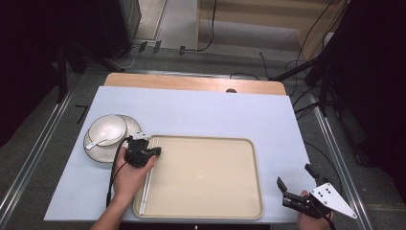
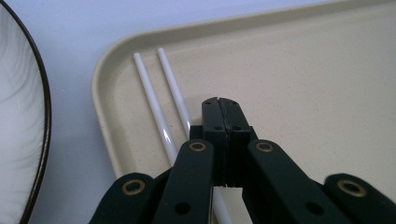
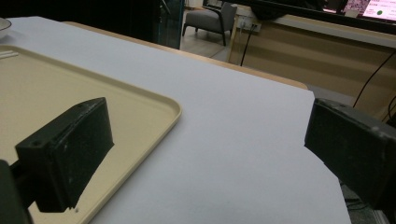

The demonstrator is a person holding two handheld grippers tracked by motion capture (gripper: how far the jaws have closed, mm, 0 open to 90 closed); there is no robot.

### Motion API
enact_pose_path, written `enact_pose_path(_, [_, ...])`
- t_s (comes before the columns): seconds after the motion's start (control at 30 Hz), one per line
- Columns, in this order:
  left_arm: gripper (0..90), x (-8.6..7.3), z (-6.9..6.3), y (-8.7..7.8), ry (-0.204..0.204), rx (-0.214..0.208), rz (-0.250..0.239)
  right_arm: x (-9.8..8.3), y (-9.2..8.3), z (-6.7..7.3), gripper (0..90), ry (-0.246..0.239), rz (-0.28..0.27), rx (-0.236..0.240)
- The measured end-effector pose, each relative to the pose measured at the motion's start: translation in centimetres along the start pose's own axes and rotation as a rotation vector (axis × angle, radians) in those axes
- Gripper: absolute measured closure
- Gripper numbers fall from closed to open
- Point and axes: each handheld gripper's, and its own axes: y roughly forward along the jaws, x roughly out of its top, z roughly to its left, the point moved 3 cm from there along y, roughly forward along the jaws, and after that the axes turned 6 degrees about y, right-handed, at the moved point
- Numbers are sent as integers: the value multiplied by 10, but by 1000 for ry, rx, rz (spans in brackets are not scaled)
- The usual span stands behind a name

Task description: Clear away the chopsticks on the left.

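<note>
A beige tray (image 1: pixel 206 177) lies in the middle of the table. Two white chopsticks (image 1: pixel 146 191) lie side by side along its left rim. My left gripper (image 1: pixel 146 143) hovers over their far end near the tray's far left corner. In the left gripper view its jaws (image 2: pixel 220 105) are pressed together, and the chopsticks (image 2: pixel 152 98) run beneath them on the tray (image 2: pixel 303 93), with nothing between the pads. My right gripper (image 1: pixel 294 176) rests at the table's front right, off the tray. In the right gripper view its jaws (image 3: pixel 205 140) stand wide apart over bare table beside the tray's corner (image 3: pixel 70 84).
A white bowl (image 1: pixel 107 129) with a white spoon (image 1: pixel 98 142) sits on a dark-rimmed plate (image 1: pixel 95 153) left of the tray; the plate's edge (image 2: pixel 18 116) also appears in the left gripper view. Cables and stands surround the table.
</note>
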Motion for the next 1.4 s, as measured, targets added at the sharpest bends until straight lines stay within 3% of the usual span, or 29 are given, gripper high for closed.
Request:
enact_pose_path(0.07, [900,0,0,-1,8,4,-6,0,0,1,14,2,2,0])
enact_pose_path(0.2, [900,-2,-3,-18,9,10,-49,1,-1,0,14,0,-6,-5])
enact_pose_path(0.6, [900,-48,-21,-56,58,2,-7,2,-3,1,14,-5,-14,1])
enact_pose_path(0.87, [900,-63,-24,-61,70,-16,13,2,-2,2,14,2,-8,-1])
enact_pose_path(1.4, [900,-70,-30,-57,58,-57,26,1,-2,0,14,-1,-11,-3])
